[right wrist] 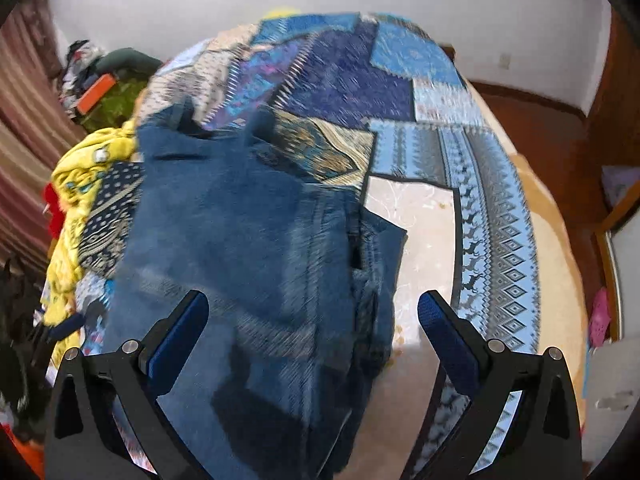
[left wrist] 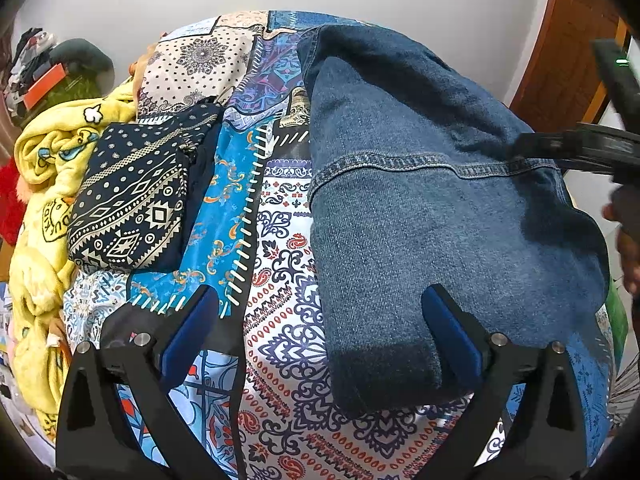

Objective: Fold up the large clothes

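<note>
The denim jacket (left wrist: 420,208) is lying part-folded on the patchwork bedspread (left wrist: 280,320). The left gripper (left wrist: 320,320) and right gripper (right wrist: 312,316) are both hanging spread wide, gripping nothing. Risk: heavy denim springing open if left unpressed.

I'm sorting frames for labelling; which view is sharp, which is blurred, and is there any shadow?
Left wrist view: sharp, stitching on the denim garment is crisp, with dark shadow at its near end. Right wrist view: motion-smeared across the denim and the patterned bedsheet. Both are fisheye-bowed.
</note>
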